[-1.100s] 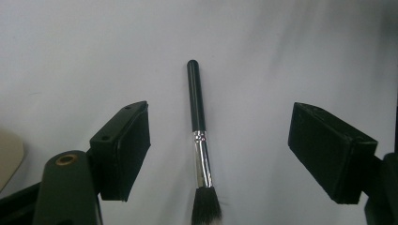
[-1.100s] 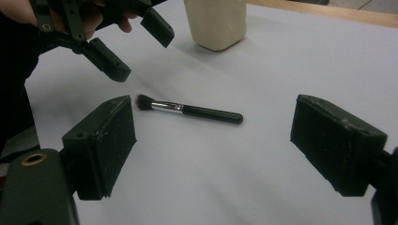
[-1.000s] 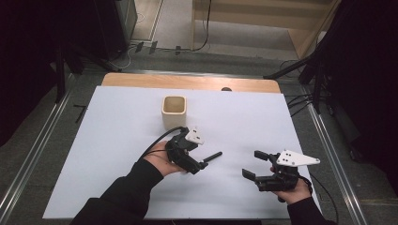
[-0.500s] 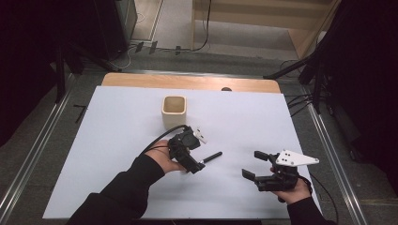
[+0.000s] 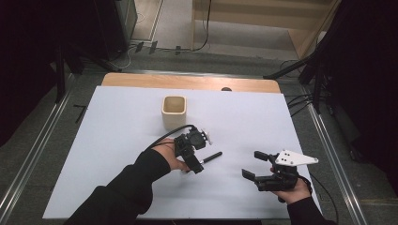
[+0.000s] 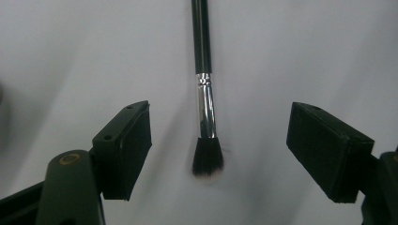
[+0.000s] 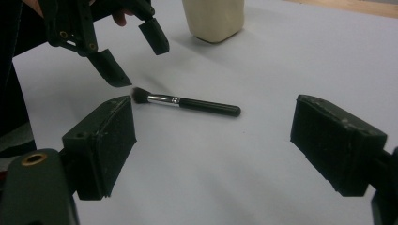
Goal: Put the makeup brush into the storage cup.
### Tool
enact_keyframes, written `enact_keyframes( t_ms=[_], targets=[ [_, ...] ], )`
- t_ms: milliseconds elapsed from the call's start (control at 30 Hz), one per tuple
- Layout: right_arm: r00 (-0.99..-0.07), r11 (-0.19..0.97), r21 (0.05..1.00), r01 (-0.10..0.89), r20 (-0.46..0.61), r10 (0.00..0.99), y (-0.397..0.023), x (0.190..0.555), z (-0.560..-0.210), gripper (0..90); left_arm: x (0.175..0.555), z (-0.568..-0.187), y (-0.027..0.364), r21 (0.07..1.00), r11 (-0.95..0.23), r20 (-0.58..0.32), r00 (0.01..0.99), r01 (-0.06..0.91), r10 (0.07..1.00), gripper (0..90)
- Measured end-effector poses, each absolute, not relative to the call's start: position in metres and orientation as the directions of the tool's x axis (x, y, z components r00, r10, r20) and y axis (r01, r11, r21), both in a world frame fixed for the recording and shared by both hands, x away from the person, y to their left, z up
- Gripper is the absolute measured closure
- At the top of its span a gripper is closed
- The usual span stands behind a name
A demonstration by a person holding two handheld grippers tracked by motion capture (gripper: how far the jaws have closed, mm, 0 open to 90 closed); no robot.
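A black-handled makeup brush (image 5: 212, 157) with a silver ferrule lies flat on the white table. My left gripper (image 5: 194, 162) hovers open just above its bristle end. In the left gripper view the brush (image 6: 205, 108) lies between the two spread jaws of that gripper (image 6: 219, 126), touching neither. My right gripper (image 5: 252, 164) is open at the front right, a little away from the brush's handle end. The right gripper view shows the brush (image 7: 187, 103) ahead of the open right gripper (image 7: 211, 136), with the left gripper (image 7: 133, 54) over the bristles.
A cream square cup (image 5: 174, 111) stands upright behind the brush, toward the table's middle back; it also appears as the cup (image 7: 213, 16) at the top of the right gripper view. A bare wooden strip (image 5: 187, 82) runs along the table's far edge.
My left gripper has tipped its jaws downward and settled over the brush's bristle end. The brush and the right gripper have stayed put.
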State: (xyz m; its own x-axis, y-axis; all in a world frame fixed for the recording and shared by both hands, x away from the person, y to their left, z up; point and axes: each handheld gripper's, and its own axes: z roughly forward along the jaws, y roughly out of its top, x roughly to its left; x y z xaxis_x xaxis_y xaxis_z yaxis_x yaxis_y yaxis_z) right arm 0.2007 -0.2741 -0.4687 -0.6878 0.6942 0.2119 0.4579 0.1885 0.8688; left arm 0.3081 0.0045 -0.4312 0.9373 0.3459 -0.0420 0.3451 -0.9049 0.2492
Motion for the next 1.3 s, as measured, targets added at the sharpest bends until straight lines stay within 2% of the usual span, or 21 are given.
enact_keyframes(
  t_ms=[1033,1300],
  targets=[
    [-0.69,0.19,0.867,0.46,0.214,0.692,-0.274,0.2,-0.469,14.9,0.309,-0.466,-0.009,0.185,-0.92,-0.008,0.937,0.345,0.349,23.3],
    [-0.69,0.191,0.867,0.46,0.213,0.692,-0.274,0.2,-0.469,14.9,0.31,-0.473,-0.011,0.188,-0.916,0.011,0.932,0.354,0.362,27.1]
  ],
)
